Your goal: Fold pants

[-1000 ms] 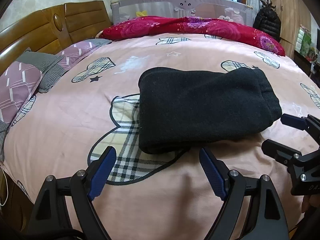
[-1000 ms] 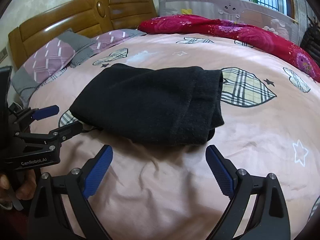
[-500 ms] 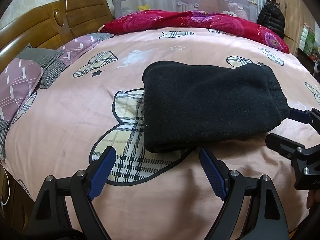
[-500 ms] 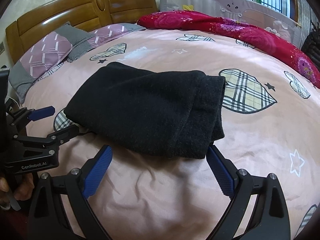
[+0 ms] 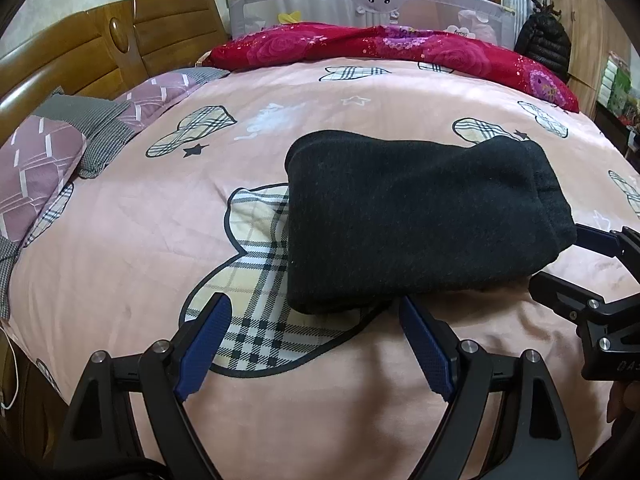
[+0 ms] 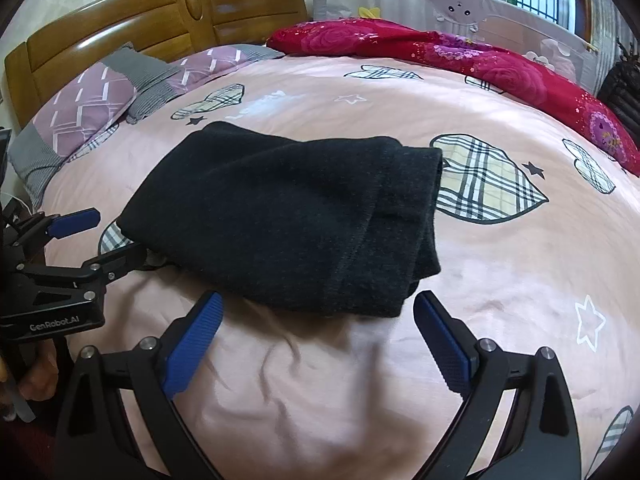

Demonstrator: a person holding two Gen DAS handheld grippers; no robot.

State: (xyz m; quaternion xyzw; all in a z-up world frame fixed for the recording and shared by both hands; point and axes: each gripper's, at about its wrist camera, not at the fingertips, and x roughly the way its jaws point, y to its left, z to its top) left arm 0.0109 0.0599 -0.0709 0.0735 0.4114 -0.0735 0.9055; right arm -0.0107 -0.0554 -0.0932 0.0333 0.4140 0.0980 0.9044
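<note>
Folded black pants (image 5: pixel 408 220) on pink bedspread (image 5: pixel 160 240), both grippers' fingers (image 5: pixel 204 344) spread, seemingly touching nothing

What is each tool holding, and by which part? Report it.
Nothing: left tool and right tool are both open, just short of the folded black pants.

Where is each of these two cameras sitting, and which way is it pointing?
Left wrist view: sits on the left gripper, looks across the bed at the black pants; its open blue fingers show, the right gripper at the right edge.
Right wrist view: sits on the right gripper, faces the pants' near edge; the left gripper shows at left.
Both share the pants, pink bedspread, headboard and red quilt.
</note>
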